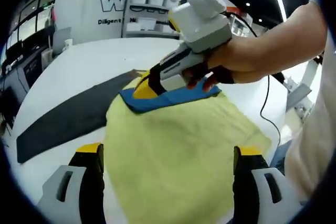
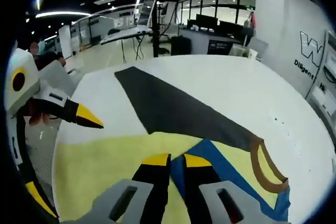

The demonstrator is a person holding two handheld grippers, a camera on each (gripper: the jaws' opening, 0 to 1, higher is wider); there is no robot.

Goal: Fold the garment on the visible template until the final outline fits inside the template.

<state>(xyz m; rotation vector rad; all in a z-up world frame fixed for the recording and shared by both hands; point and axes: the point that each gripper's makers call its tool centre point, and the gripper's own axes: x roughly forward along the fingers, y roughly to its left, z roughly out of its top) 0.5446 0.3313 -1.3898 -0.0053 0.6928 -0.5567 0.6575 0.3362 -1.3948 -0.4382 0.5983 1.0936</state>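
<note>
The garment (image 1: 184, 150) lies flat on the white table (image 1: 79, 61), a soft pale-yellow knit with a blue band (image 1: 173, 98) along one edge and a brown ring of trim (image 2: 268, 169) at the collar. It covers one end of the template (image 1: 63, 116) — a single long dark-grey strip, matte and straight-edged, running away across the tabletop.

In the left gripper view, the left gripper (image 1: 168, 156) stands with its two jaws wide apart, one at either side of the yellow cloth, nothing between them. Beyond it the right gripper (image 1: 149, 87), held in a hand (image 1: 247, 59), comes down onto the blue edge at the far side of the garment, its yellow tip touching the fabric.

In the right gripper view, that gripper's jaws are drawn nearly together right at the blue band, with a sliver of blue between them; whether they truly pinch it I cannot tell. The left gripper's black-and-yellow tips show at the left, over the garment's near edge.

One garment, one template, two grippers — all on the one round-edged table, with shelving (image 1: 152, 9) behind.
</note>
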